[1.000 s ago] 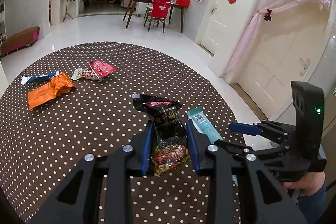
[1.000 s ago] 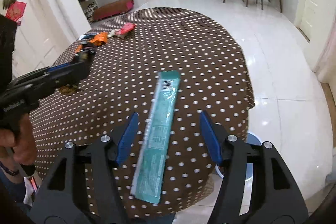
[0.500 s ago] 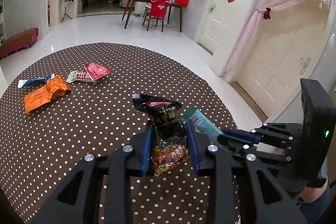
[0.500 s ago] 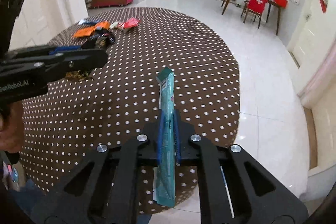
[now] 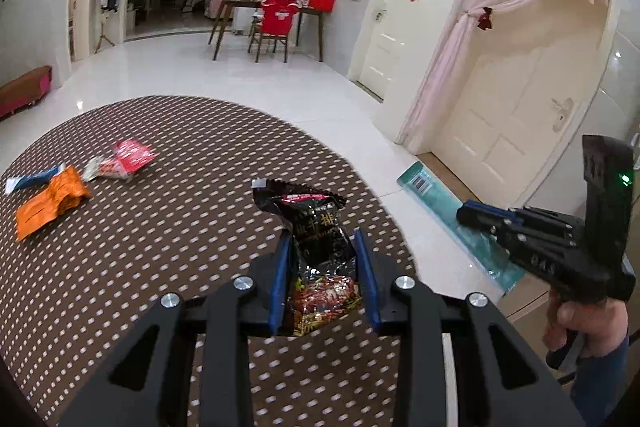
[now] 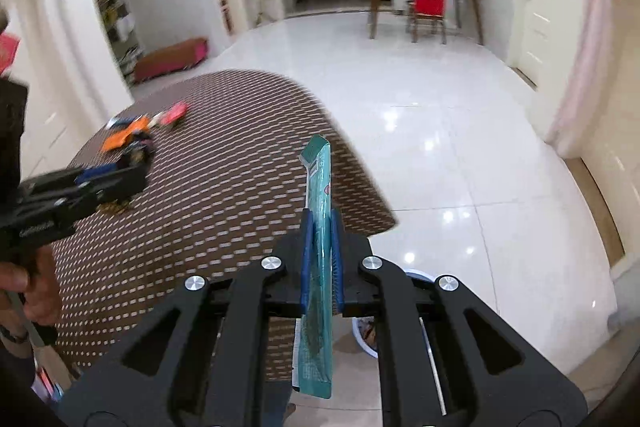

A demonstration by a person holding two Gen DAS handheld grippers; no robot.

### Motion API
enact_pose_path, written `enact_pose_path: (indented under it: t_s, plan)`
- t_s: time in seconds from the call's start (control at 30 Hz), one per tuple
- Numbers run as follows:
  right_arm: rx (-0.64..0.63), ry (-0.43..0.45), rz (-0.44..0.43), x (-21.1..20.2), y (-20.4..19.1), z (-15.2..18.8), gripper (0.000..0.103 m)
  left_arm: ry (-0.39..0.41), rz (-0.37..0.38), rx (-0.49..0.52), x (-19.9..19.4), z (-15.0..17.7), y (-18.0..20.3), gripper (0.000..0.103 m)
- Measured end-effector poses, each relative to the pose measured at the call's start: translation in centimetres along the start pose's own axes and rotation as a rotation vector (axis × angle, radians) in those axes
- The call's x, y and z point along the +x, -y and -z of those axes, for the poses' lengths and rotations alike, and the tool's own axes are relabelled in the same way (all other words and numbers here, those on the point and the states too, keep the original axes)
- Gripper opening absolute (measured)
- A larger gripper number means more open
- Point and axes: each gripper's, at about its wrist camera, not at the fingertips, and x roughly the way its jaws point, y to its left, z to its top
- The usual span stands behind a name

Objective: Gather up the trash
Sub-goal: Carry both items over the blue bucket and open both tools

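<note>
I have two grippers in view, each holding one wrapper. My left gripper (image 5: 322,273) has its fingers (image 5: 279,275) clenched on one black snack bag (image 5: 316,227), which stands up between them over the near part of the counter (image 5: 160,227), a round top under a brown cloth with white dots. My right gripper (image 6: 320,259) has its fingers (image 6: 307,259) shut tight on one long teal wrapper (image 6: 320,195), gripped edge-on; the wrapper's far end rises over the counter's rim and its near end hangs below the fingers, above the white floor (image 6: 460,147). Four loose wrappers lie together on the far left of the counter: one orange (image 5: 48,203), one blue and white (image 5: 34,179), one red (image 5: 132,155), and one pale one (image 5: 100,169) touching the red. One pale bin (image 6: 366,335) shows below the right gripper, mostly hidden.
</note>
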Motion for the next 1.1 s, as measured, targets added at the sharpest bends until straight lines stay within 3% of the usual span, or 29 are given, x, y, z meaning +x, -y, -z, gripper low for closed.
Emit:
enact_pose_path:
  t_s: [0.13, 0.4, 0.43, 0.47, 0.5, 0.53, 0.63, 0.8, 1.03, 1.07, 1.1]
  plan:
    - [0.097, -0.004, 0.028, 0.4, 4.1, 0.4, 0.009, -0.004, 0.037, 0.025, 1.3, -0.5, 1.9, 0.031]
    - [0.291, -0.105, 0.004, 7.1, 11.5, 3.4, 0.012, -0.062, 0.105, 0.081, 6.0, -1.6, 6.8, 0.031]
    - [0.314, -0.124, 0.002, 8.1, 12.2, 3.8, 0.015, -0.070, 0.112, 0.085, 6.5, -1.6, 7.2, 0.030]
    - [0.339, -0.142, 0.004, 9.1, 13.0, 4.4, 0.032, -0.086, 0.123, 0.094, 7.4, -1.8, 8.0, 0.030]
    - [0.368, -0.148, 0.009, 9.8, 13.9, 4.9, 0.061, -0.095, 0.129, 0.099, 8.0, -1.9, 8.5, 0.030]
    - [0.391, -0.147, 0.009, 9.9, 14.5, 5.3, 0.067, -0.107, 0.136, 0.105, 8.7, -2.0, 9.0, 0.030]
    - [0.466, -0.116, -0.001, 9.5, 16.2, 6.2, 0.068, -0.146, 0.161, 0.131, 10.9, -2.2, 10.8, 0.030]
    - [0.562, -0.015, 0.033, 6.0, 19.0, 6.7, 0.085, -0.224, 0.201, 0.159, 15.2, -2.2, 13.0, 0.030]
    - [0.607, 0.110, 0.060, 1.0, 21.0, 5.3, 0.090, -0.350, 0.227, 0.166, 20.9, -2.0, 14.6, 0.032]
    - [0.605, 0.120, 0.064, 0.7, 21.3, 5.1, 0.092, -0.369, 0.227, 0.165, 21.4, -2.1, 14.7, 0.035]
    - [0.603, 0.128, 0.066, 0.3, 21.4, 4.9, 0.093, -0.375, 0.229, 0.165, 21.7, -2.3, 14.8, 0.050]
